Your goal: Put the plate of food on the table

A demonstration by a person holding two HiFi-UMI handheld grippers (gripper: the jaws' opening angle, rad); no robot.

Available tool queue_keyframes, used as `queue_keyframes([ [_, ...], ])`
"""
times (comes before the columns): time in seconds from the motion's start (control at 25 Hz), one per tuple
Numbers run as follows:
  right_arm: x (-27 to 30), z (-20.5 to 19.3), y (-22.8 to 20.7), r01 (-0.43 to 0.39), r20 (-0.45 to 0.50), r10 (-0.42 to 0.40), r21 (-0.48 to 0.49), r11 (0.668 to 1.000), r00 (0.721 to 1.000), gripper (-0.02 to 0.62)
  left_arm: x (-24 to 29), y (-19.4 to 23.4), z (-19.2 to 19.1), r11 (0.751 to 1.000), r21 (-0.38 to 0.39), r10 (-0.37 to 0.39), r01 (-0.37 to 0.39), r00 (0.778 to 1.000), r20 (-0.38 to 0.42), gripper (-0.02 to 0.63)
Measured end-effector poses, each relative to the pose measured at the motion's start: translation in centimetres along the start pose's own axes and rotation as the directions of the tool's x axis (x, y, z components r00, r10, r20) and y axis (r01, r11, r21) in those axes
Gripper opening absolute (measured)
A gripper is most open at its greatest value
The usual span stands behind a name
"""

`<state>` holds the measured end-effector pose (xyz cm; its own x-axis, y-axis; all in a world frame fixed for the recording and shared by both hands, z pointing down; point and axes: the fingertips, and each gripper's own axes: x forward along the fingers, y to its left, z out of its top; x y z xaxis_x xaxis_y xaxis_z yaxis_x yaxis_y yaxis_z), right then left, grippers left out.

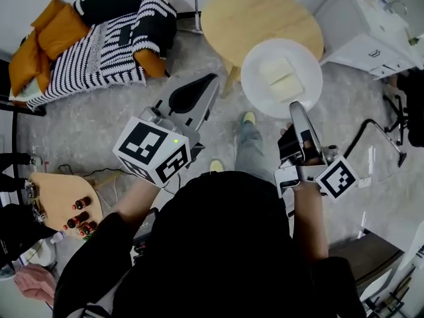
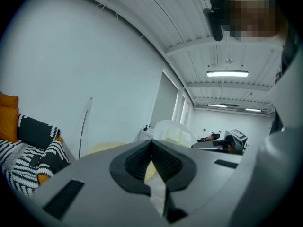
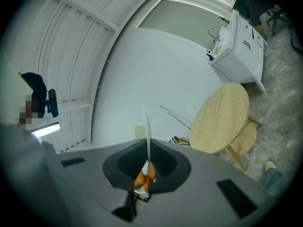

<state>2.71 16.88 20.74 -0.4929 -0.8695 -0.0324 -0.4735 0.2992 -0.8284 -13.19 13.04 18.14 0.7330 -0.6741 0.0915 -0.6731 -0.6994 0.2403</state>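
Observation:
A white plate carrying two pale slabs of food hangs in the air, overlapping the near right edge of the round wooden table. My right gripper is shut on the plate's near rim. In the right gripper view the plate shows edge-on between the jaws of that gripper, with the table off to the right. My left gripper is shut on nothing, left of the plate and short of the table. In the left gripper view its tips meet, and the plate shows beyond them.
A seat with a black-and-white striped blanket and orange cushions stands left of the table. A white cabinet is at the far right. A small wooden table with bottles is at my near left. A stool sits under the round table.

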Motion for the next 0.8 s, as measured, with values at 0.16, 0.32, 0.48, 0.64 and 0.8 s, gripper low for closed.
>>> queue_keyframes([
  [0.16,2.0,1.6,-1.8,0.007,-0.010,-0.007,0.009,1.000,1.000,0.018,2.8,1.3,0.0,1.000,-0.008,0.002,-0.003,1.000,-0.018,0.008],
  [0.32,4.3,3.5,-3.6,0.014,-0.020,-0.014,0.013,1.000,1.000,0.018,5.5,2.6,0.5,1.000,-0.009,0.007,-0.007,1.000,-0.023,0.008],
  [0.48,6.4,4.9,-4.7,-0.001,-0.027,0.002,0.022,1.000,1.000,0.018,7.4,4.1,1.1,1.000,-0.007,0.019,-0.019,1.000,-0.022,0.008],
  [0.64,8.2,6.4,-5.8,-0.005,-0.032,0.007,0.046,0.999,0.999,0.017,9.5,5.5,1.8,0.999,-0.009,0.038,-0.038,0.999,-0.021,0.008],
  [0.8,9.3,8.1,-6.9,-0.013,-0.034,0.015,0.062,0.998,0.999,0.018,11.5,6.2,2.8,0.999,0.009,0.053,-0.053,0.998,-0.023,0.008],
])
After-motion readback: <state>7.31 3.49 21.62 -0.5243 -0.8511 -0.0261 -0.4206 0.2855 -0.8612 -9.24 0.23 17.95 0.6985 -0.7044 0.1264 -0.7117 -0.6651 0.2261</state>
